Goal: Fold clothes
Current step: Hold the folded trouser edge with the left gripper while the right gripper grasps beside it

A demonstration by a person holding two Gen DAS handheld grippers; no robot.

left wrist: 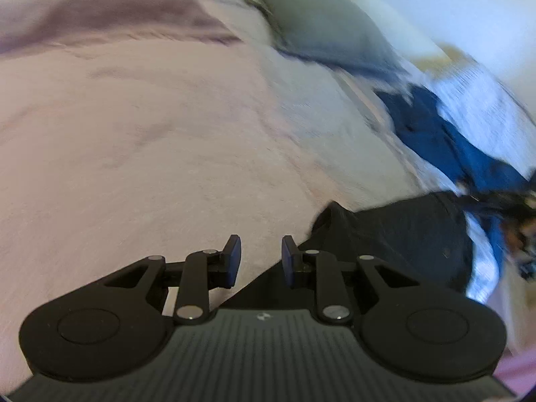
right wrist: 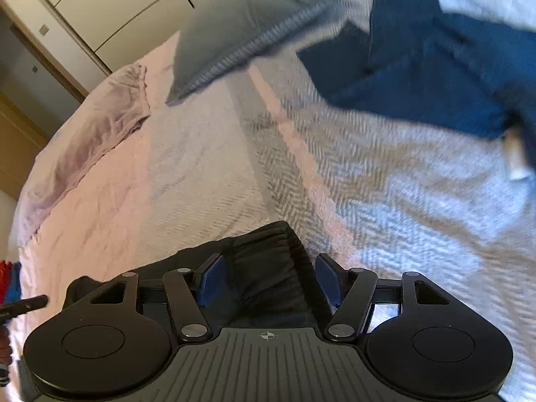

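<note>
left claw apart, empty, beside black garment | right claw apart, straddling garment's waistband | bed

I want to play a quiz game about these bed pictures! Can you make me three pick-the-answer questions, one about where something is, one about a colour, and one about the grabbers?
1. Where is the black garment?
A. On the bed
B. On a chair
C. On the floor

2. What colour is the garment by the pillow?
A. Red
B. Blue
C. Yellow

3. How is the right gripper?
A. Shut on the pillow
B. Out of view
C. Open

Answers: 1 A, it lies on the bedcover. 2 B, it is dark blue. 3 C, the fingers stand apart around the black cloth.
</note>
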